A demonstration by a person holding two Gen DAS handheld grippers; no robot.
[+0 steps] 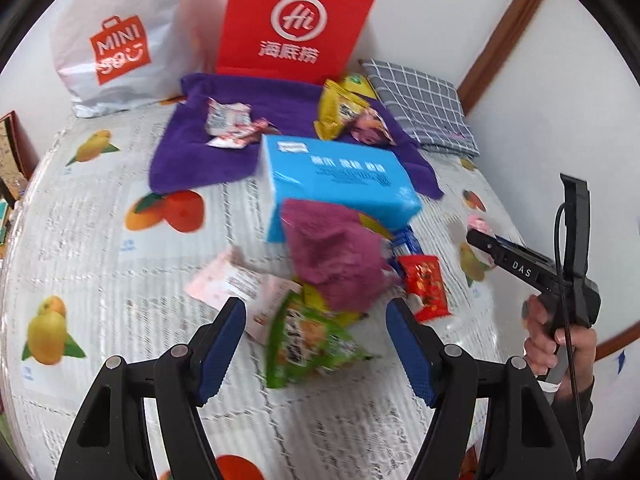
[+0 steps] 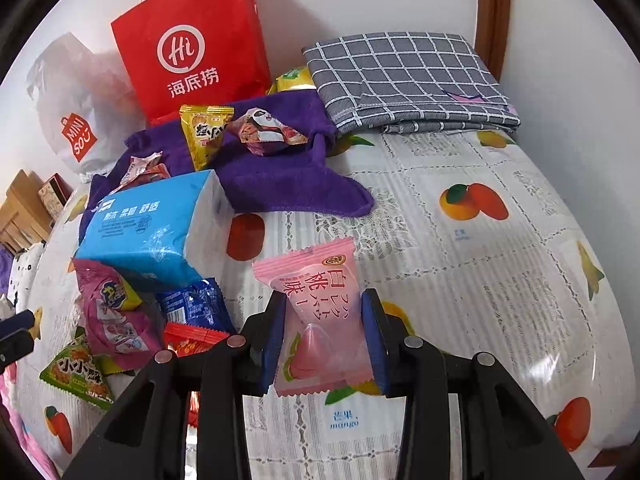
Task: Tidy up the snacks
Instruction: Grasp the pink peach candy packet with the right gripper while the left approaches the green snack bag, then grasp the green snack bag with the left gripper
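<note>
On the desk (image 2: 460, 240) before me, the tissue pack (image 2: 152, 232) lies in the middle with a towel (image 2: 288, 184) spread behind it, and on that towel rest several snack packets (image 2: 206, 132). Behind the towel two shopping bags (image 1: 296, 20) stand against the wall, side by side, and a folded checked cloth (image 2: 404, 80) lies to their right. In front of the tissue pack more snack packs (image 1: 308, 336) lie heaped together, just before my left hand-held gripper (image 1: 316, 344).
</note>
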